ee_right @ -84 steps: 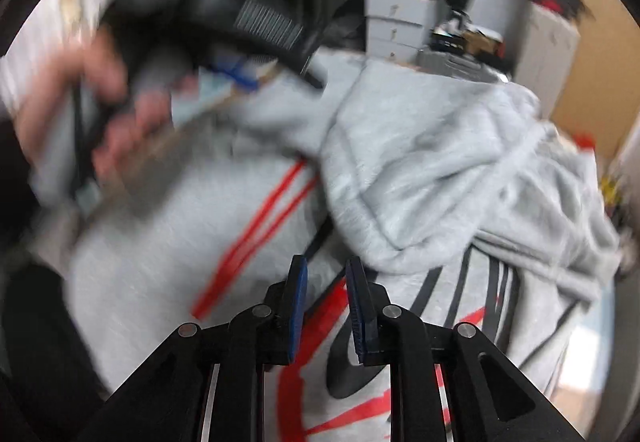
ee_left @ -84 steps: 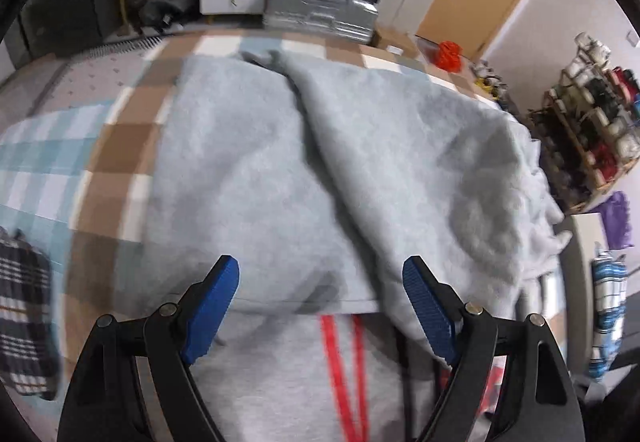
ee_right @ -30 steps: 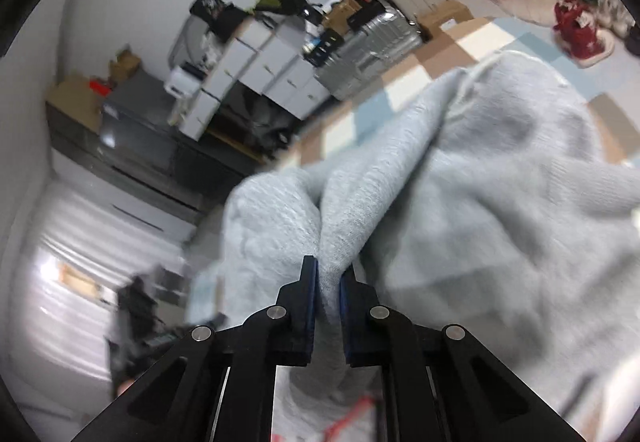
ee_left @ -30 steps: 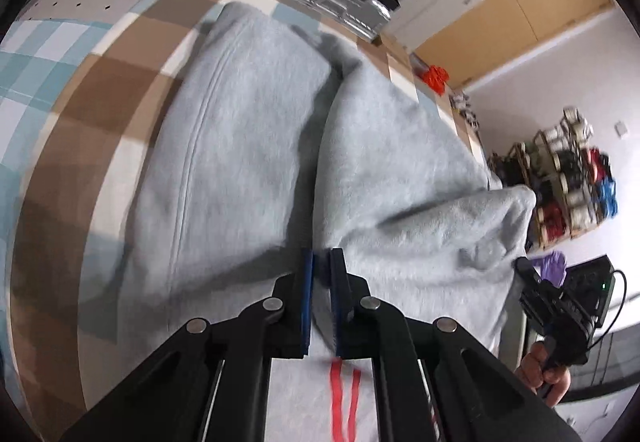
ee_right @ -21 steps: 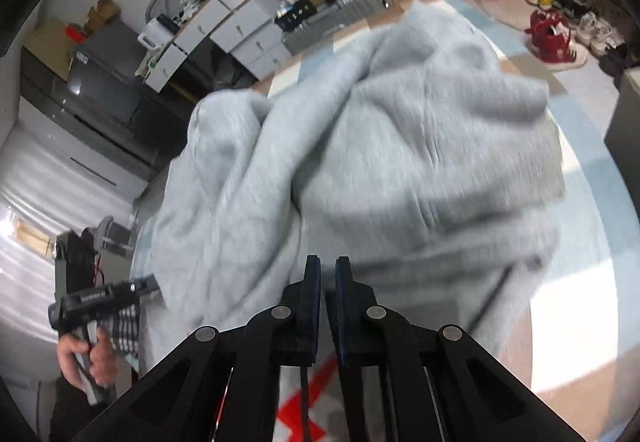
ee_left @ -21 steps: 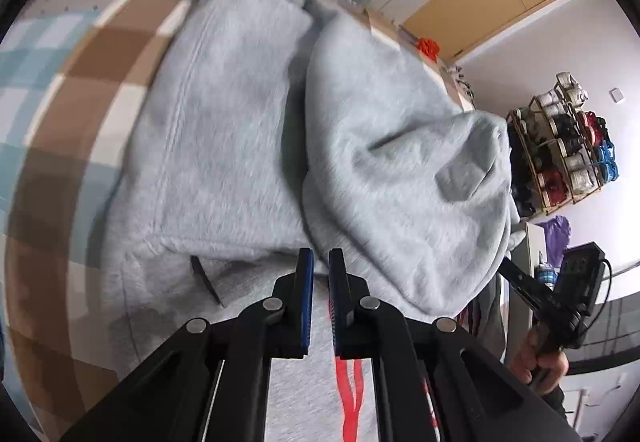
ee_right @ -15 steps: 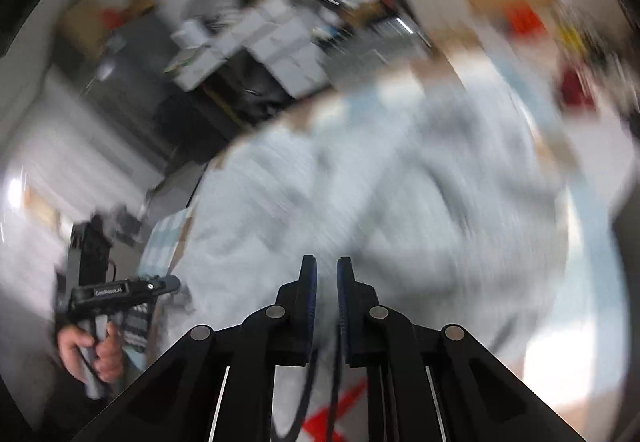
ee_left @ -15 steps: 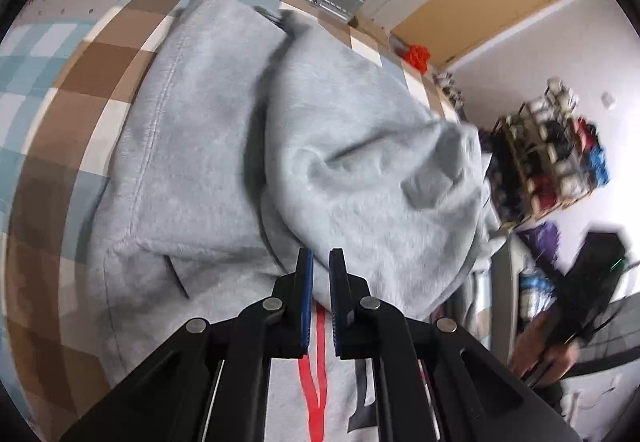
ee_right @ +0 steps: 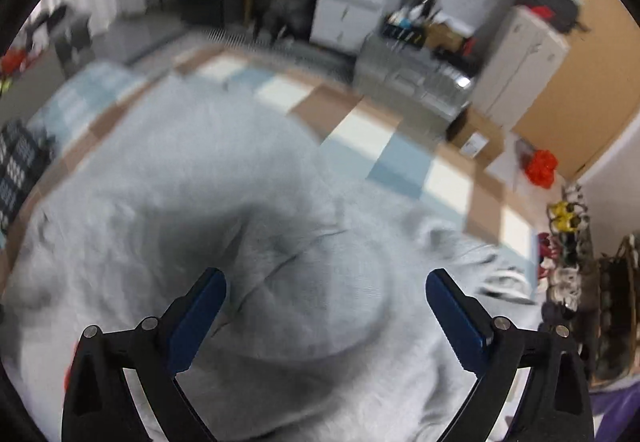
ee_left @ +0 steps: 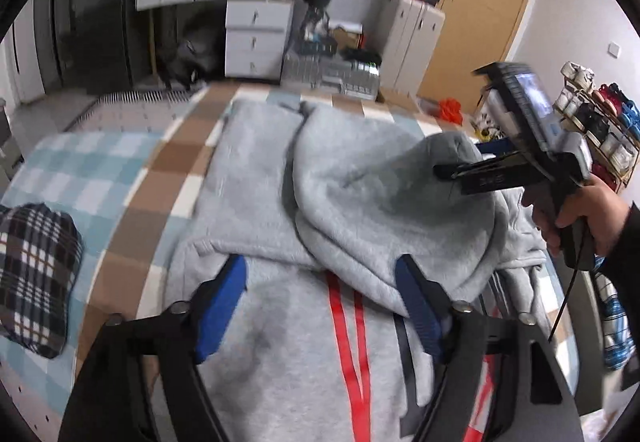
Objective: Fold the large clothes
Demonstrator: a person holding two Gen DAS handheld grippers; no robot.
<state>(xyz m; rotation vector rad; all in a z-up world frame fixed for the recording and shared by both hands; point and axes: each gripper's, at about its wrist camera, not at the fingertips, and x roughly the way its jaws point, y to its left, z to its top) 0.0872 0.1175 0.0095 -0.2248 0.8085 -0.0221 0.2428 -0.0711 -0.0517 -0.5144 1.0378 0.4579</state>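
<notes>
Both the left gripper (ee_left: 320,302) and the right gripper (ee_right: 326,306) have just been opening, jaws wide with nothing pinched, letting the grey hoodie (ee_left: 260,181) settle on the checked bedspread (ee_left: 132,177); its right half is lying folded leftward, so that fold looks finished.

We see left gripper (ee_left: 320,306) and right gripper (ee_right: 326,306) tilted downward, jaws just opened wide, nothing gripped.

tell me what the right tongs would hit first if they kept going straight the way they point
Most likely the folded-over sleeve of the grey sweatshirt, humped right ahead between the open right tongs; depth is unclear in the blur.
</notes>
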